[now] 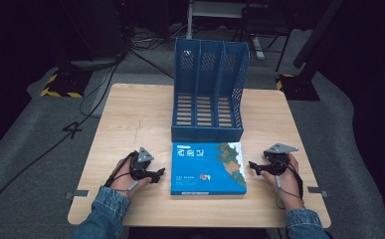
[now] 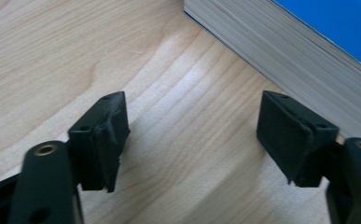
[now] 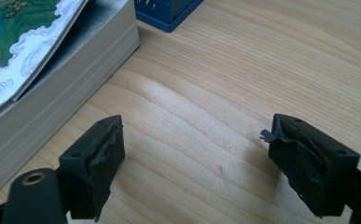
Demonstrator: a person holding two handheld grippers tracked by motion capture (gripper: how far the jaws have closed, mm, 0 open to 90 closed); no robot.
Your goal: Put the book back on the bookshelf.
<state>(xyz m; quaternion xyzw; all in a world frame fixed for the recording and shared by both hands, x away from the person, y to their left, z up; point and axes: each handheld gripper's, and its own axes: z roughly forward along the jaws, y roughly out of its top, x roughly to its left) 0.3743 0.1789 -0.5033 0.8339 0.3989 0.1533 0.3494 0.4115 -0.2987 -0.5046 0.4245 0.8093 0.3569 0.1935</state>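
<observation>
Centrally, low in the high view, a blue-covered book (image 1: pixel 208 168) lies flat on the desk (image 1: pixel 130 119), just in front of the blue three-slot file rack (image 1: pixel 209 89). Left tongs (image 1: pixel 158 174) and right tongs (image 1: pixel 252 166) flank it, each gaping open over bare wood, gripping nothing.

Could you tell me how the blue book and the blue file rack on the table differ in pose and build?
The book lies flat and closed near the person, while the file rack stands upright behind it. The book is a solid block with a printed cover; the file rack is an open, perforated frame with three empty slots. The left claw and right claw flank the book, not the file rack. Both are blue and rest on the table.
</observation>
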